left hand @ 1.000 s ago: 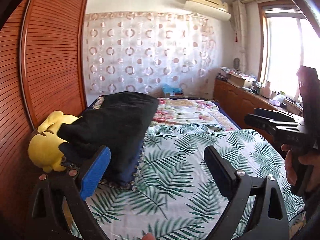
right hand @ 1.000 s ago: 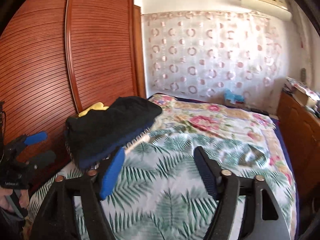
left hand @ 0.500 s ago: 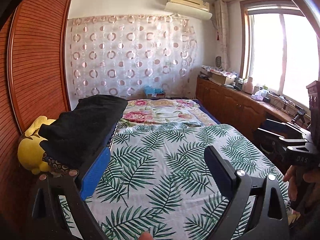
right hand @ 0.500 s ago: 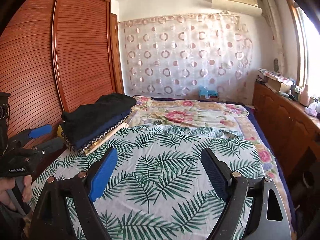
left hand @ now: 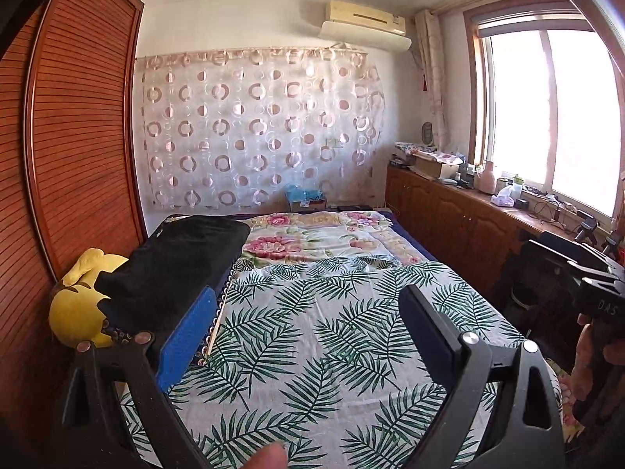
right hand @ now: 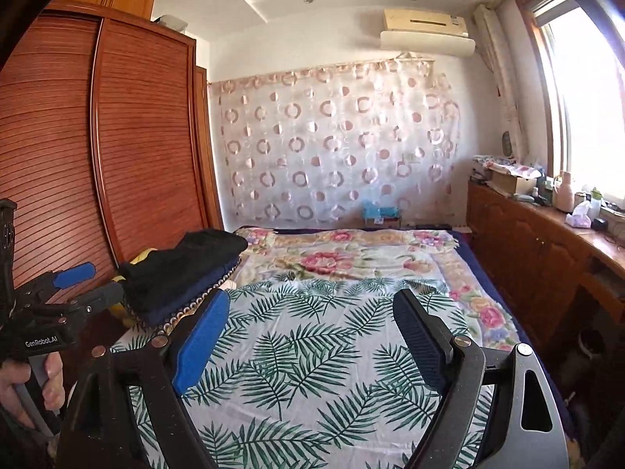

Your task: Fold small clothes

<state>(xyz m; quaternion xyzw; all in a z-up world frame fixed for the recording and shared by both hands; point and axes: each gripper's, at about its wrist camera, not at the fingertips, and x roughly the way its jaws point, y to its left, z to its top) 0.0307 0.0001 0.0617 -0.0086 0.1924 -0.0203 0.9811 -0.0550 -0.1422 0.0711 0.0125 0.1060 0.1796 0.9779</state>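
Note:
A stack of folded dark clothes (left hand: 175, 262), black on top and navy below, lies at the left edge of the bed (left hand: 312, 336) with its palm-leaf sheet. The right wrist view shows the same stack (right hand: 183, 269) left of centre. My left gripper (left hand: 306, 297) hovers open over the sheet with nothing between its fingers, the stack just beyond its blue pad (left hand: 187, 336). My right gripper (right hand: 312, 299) is likewise open and empty above the sheet, back from the stack. Each gripper shows at the other view's edge, held in a hand (right hand: 23, 387).
A yellow plush toy (left hand: 78, 312) sits between the stack and the wooden wardrobe (left hand: 78, 156) on the left. A floral blanket (left hand: 312, 238) covers the far half of the bed. A low wooden cabinet (left hand: 449, 211) with clutter runs under the window on the right.
Both grippers have drawn back from the clothes stack, which now looks smaller and further left. The right gripper's jaws stand slightly wider than a second ago.

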